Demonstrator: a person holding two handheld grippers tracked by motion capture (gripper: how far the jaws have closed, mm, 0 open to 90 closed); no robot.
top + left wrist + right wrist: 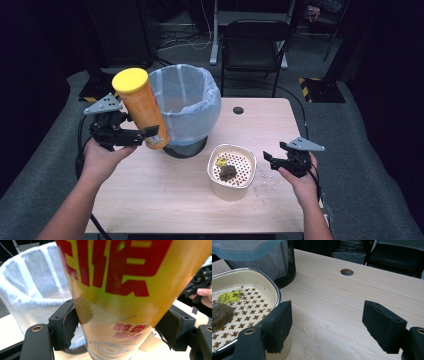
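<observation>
High view shows the left tongs (145, 136) clamped on a tall orange can (141, 109) with a yellow lid (130, 79), held up off the desk (165, 195) and leaning against the near left side of the bin (186, 107), whose rim is lined with a pale blue bag (200, 115). By my reading the step in hand is throwing the can away: it is lifted and at the rim but not yet over the opening. The next move would call for carrying it up and across the rim until it hangs above the bag, then letting the pads part so it drops inside; the can is long and gripped near its bottom end, so it may swing or catch the rim if tipped carelessly. Left gripper view confirms the grasp, with both black pads pressed to the can's (117, 302) sides low on its printed body and the bag (32, 285) just behind. The right tongs (276, 161) hang released, jaws wide apart and holding nothing, just to the right of a cream strainer bowl (231, 171) that sits in front of the bin with a dark lump (228, 172) and a yellow scrap (221, 162) in it. Right gripper view puts the left pad nearly against the bowl's rim (277, 293); whether it touches I cannot tell.
</observation>
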